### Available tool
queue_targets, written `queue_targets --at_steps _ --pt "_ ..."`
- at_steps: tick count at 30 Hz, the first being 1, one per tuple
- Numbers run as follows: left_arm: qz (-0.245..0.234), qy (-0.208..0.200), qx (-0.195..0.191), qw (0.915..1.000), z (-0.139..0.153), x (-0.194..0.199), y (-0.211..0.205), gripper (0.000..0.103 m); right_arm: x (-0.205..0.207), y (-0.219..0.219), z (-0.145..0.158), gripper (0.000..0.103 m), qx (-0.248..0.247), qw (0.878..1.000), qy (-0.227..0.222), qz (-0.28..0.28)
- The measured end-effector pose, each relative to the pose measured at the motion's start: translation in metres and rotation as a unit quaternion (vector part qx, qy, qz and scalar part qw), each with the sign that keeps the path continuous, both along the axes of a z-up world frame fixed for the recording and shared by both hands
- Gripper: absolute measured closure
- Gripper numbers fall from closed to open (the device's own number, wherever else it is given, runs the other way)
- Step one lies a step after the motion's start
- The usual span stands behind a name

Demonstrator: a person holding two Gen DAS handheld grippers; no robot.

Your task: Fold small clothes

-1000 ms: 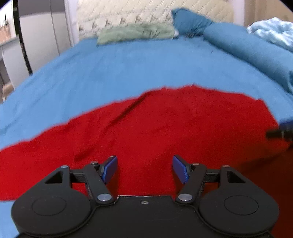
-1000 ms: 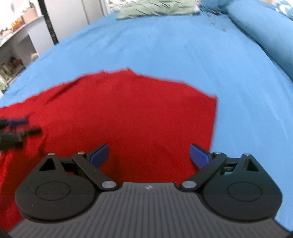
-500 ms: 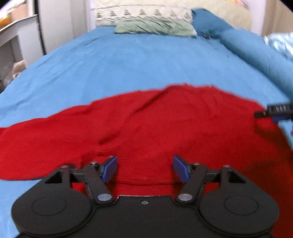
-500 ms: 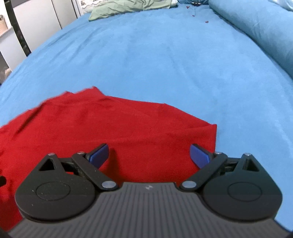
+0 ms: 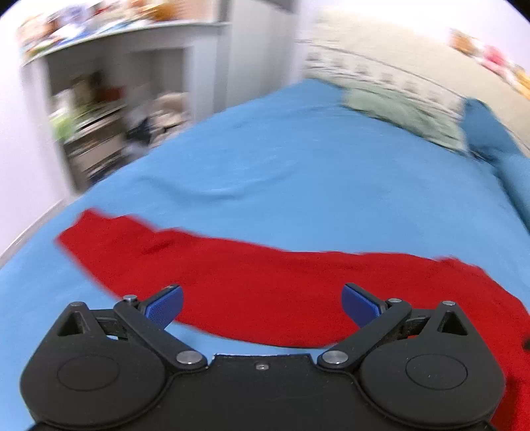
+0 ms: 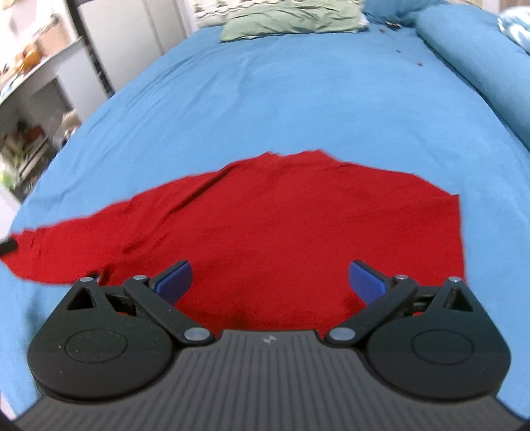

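Observation:
A red garment [image 5: 265, 285] lies spread flat on the blue bed sheet [image 5: 298, 172]. In the left wrist view its long sleeve end reaches to the left, and my left gripper [image 5: 261, 306] hovers open and empty over the sleeve's near edge. In the right wrist view the garment's body [image 6: 298, 232] lies ahead, with a straight edge at the right. My right gripper [image 6: 270, 281] is open and empty above its near part. The tip of the left gripper [image 6: 8, 247] shows at the far left by the sleeve end.
A green pillow [image 6: 291, 16] lies at the head of the bed. A rolled blue duvet [image 6: 480, 66] runs along the right side. White shelves with clutter [image 5: 99, 109] stand beyond the bed's left edge.
The left gripper has swung left from the garment's body to its sleeve and opened wider. The right gripper has shifted back over the body. Both stay empty.

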State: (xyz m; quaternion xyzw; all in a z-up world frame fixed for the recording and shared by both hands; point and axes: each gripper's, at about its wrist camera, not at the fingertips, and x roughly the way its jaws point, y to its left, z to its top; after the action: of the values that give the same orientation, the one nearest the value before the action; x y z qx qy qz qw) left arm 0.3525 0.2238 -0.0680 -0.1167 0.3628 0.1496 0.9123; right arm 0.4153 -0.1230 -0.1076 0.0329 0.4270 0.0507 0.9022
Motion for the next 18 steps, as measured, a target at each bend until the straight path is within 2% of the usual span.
queue_targets --at_steps 3,6,7,9,12,18 --pt "0.059 -0.001 -0.018 0.9981 -0.014 -0.009 0.056 0.005 -0.003 0.029 -0.019 0.000 -0.004 1.000 0.023 0.002" --pt "0.115 0.012 -0.049 0.9921 -0.038 -0.015 0.110 0.022 -0.008 0.048 -0.034 0.000 0.013 1.000 0.025 0.002" --pt "0.131 0.017 -0.062 0.9893 -0.044 -0.015 0.126 0.035 -0.008 0.054 -0.038 0.000 0.014 1.000 0.024 0.003" --pt "0.165 0.023 -0.090 0.9820 -0.064 -0.016 0.155 0.048 -0.004 0.065 -0.047 0.000 0.007 1.000 0.022 0.003" --pt "0.192 0.009 -0.126 0.9733 -0.081 -0.015 0.186 0.050 0.003 0.080 -0.057 0.000 -0.009 1.000 0.016 0.007" --pt "0.170 -0.014 -0.117 0.9784 -0.085 0.007 0.195 0.050 0.010 0.093 -0.067 0.000 0.009 1.000 0.001 -0.001"
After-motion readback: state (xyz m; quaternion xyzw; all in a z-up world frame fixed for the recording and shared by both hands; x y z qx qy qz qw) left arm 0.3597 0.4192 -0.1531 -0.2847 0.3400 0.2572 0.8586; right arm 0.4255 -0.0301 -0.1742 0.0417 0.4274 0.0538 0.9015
